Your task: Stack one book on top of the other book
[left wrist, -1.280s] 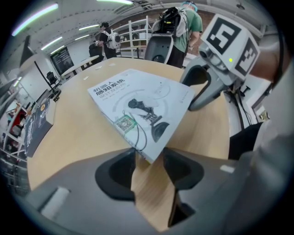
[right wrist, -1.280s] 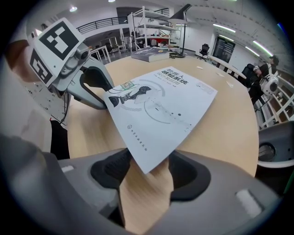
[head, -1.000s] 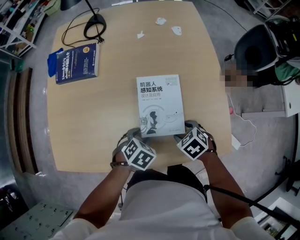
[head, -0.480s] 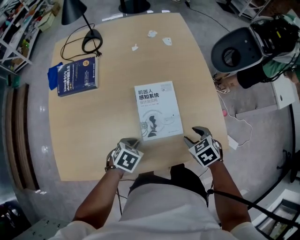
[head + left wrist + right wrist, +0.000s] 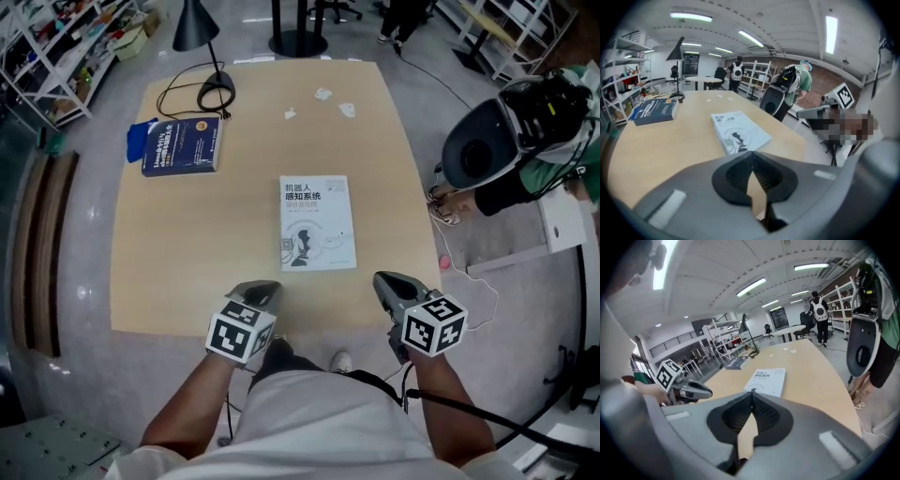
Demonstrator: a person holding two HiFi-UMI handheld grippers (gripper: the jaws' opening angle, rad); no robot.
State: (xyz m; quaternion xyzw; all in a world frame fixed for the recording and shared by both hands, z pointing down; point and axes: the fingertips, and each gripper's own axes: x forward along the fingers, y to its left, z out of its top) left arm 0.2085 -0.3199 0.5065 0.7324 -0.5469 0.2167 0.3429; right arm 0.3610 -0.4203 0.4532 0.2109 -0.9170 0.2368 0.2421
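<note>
A white book (image 5: pixel 317 222) lies flat in the middle of the wooden table (image 5: pixel 187 253); it also shows as the white book (image 5: pixel 739 131) and the white book (image 5: pixel 768 380). A dark blue book (image 5: pixel 182 146) lies at the far left, seen too as the blue book (image 5: pixel 655 110). My left gripper (image 5: pixel 265 292) hangs shut and empty above the table's near edge, left of the white book's near corner. My right gripper (image 5: pixel 384 282) is shut and empty, raised at the near right of that book. Both left gripper (image 5: pixel 751 157) and right gripper (image 5: pixel 752 397) have tips meeting.
A black desk lamp (image 5: pixel 208 56) with its cable stands at the table's far left. Small paper scraps (image 5: pixel 322 95) lie at the far edge. A person with a large black bag (image 5: pixel 487 150) stands right of the table. Shelving (image 5: pixel 56 56) lines the left side.
Both grippers have let go of the white book's near edge, drawn back toward me and risen, and their jaws have shut. The book stays where it lay.
</note>
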